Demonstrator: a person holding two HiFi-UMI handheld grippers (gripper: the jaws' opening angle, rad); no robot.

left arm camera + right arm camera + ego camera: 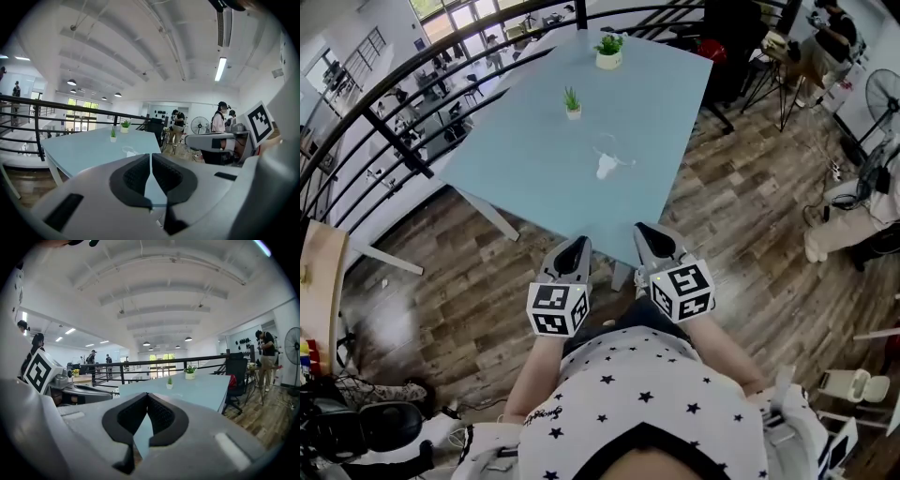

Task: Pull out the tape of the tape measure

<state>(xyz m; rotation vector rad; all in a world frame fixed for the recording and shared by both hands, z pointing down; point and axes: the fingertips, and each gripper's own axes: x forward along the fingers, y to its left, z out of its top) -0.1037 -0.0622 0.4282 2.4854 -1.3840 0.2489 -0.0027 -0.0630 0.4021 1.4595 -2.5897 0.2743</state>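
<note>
A small white object (607,166), apparently the tape measure, lies near the middle of the light-blue table (516,159); it also shows in the left gripper view (129,151). Both grippers are held side by side close to my chest, above the table's near corner and well short of the object. The left gripper (578,246) (150,157) is shut with its pads together and nothing between them. The right gripper (649,232) (147,397) is likewise shut and empty. I cannot make out the object in the right gripper view.
Two small potted plants (572,101) (608,52) stand farther back on the table. A black railing (394,89) curves along the left. People (830,37), a dark chair (722,56) and a fan (883,94) are at the right, on wooden floor (741,216).
</note>
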